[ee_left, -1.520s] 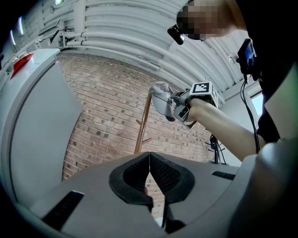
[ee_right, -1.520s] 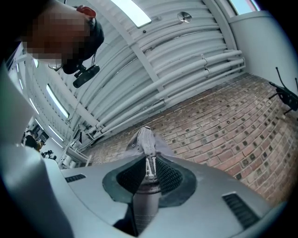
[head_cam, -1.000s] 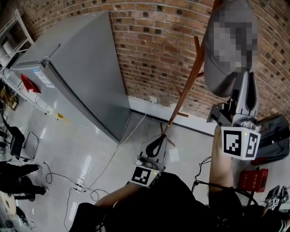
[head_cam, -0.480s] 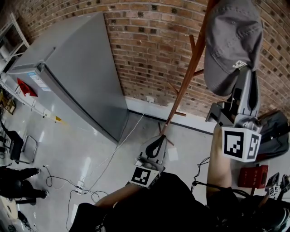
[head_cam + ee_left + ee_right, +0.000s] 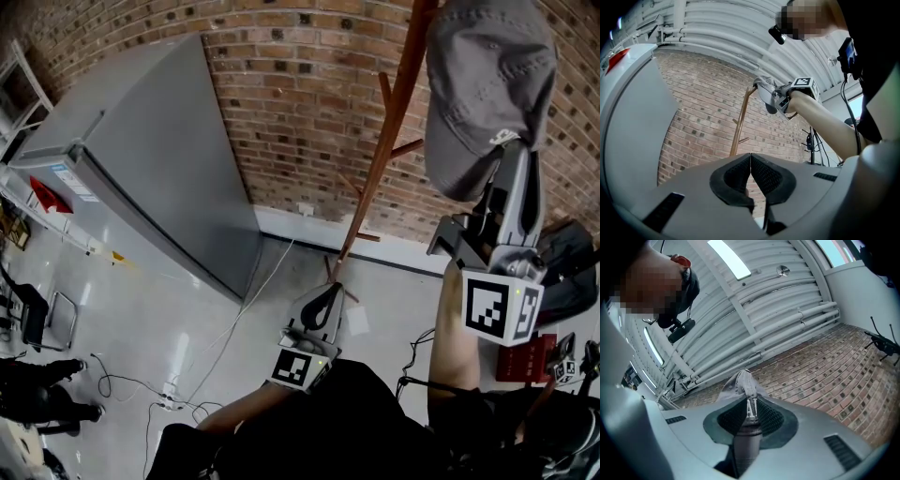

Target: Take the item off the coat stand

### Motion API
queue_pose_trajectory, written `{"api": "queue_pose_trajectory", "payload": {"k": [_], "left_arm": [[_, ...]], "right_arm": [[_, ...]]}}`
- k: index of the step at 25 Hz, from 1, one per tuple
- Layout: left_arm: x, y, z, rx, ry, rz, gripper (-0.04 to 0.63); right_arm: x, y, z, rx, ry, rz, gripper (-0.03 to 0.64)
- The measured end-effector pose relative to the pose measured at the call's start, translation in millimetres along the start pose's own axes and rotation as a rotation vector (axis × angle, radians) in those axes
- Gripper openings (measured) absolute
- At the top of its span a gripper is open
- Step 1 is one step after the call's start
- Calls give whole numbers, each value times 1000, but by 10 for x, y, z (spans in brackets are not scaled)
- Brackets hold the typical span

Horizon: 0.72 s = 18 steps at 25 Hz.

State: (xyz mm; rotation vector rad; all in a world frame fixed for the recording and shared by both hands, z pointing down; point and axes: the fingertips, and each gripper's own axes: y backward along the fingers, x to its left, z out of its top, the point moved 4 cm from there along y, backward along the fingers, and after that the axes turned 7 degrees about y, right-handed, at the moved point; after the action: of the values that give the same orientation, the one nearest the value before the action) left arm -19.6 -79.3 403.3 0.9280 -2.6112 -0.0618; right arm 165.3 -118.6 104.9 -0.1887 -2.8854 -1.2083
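Reaching steeply upward on a raised forearm, the right claw [image 5: 511,157] pinches the strap of the grey fabric baseball cap [image 5: 487,80] at its 12 o'clock, 3 o'clock of the brown wooden coat stand [image 5: 386,155]; the left claw [image 5: 324,298], lower, is closed and empty.

1. This looks like a workshop or a lab, not a home.
2. The back wall is a bare brick wall [image 5: 300,103].
3. A big grey fridge [image 5: 159,159] stands against the brick wall.
4. Loose cables [image 5: 234,319] and a plug strip [image 5: 169,386] lie on the shiny floor [image 5: 122,309] below the brick wall.
5. A ribbed metal roof [image 5: 787,291] with pipes sits above the brick wall.
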Motion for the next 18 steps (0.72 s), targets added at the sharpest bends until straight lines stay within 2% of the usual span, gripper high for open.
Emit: {"api": "queue_pose_trajectory", "payload": {"k": [12, 18], "left_arm": [[-34, -78, 35, -13, -2, -27, 17], [-46, -91, -79, 30, -2, -21, 17]], "right_arm": [[-66, 179, -107, 13, -9, -36, 72], [-134, 273, -193, 43, -9, -39, 72]]}}
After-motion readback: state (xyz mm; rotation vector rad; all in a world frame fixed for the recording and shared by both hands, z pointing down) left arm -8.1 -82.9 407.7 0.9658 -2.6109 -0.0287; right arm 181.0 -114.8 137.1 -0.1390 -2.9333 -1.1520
